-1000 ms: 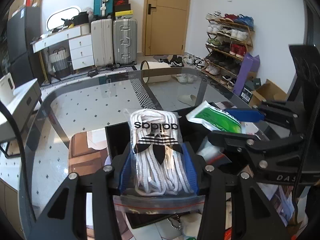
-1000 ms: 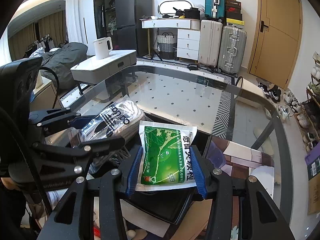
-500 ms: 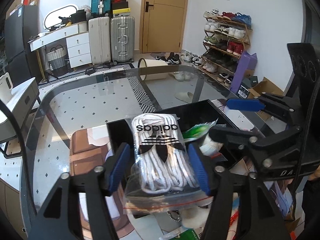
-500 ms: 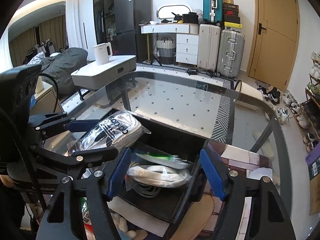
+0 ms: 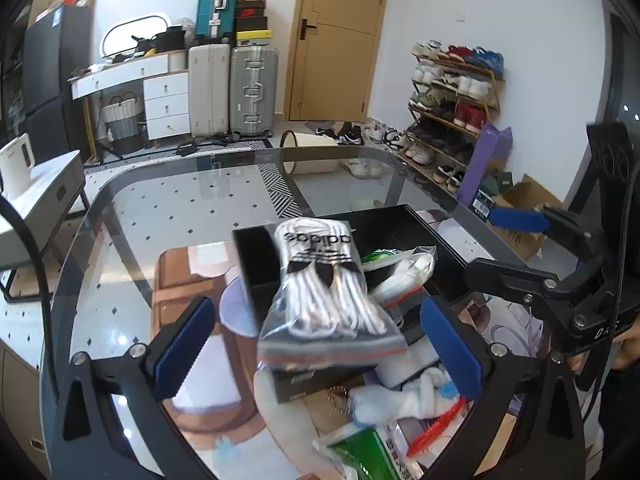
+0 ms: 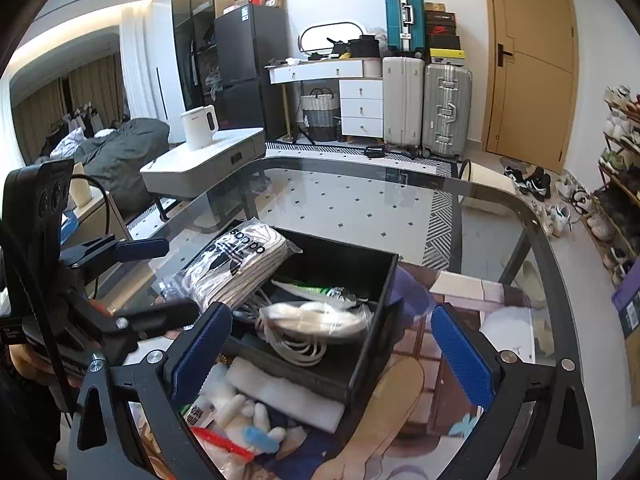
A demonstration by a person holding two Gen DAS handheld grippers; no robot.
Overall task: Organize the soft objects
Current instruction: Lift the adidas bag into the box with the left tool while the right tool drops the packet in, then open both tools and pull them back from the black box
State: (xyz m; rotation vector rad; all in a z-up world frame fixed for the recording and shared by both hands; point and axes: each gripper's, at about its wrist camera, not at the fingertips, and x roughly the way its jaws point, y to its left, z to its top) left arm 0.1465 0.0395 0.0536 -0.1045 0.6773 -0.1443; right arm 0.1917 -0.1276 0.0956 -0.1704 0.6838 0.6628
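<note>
A clear Adidas bag of white socks (image 5: 324,280) lies across the near left edge of a black box (image 5: 404,220) on the glass table; it also shows in the right wrist view (image 6: 236,268). My left gripper (image 5: 316,344) is open, its blue pads either side of the bag, not touching it. My right gripper (image 6: 332,348) is open over the box (image 6: 372,316). Inside lie a green packet (image 6: 320,290) and a clear bag of white cord (image 6: 316,320).
Several loose soft items lie in front of the box: a white plush toy (image 6: 244,420), a green packet (image 5: 368,456), a red-edged bag (image 6: 220,442). A brown patterned mat (image 5: 188,288) lies under the box. The glass table's dark rim (image 5: 240,156) curves at the far side.
Both grippers have opened and drawn back. The sock bag was let go onto the box's edge; the green packet was dropped into the box.
</note>
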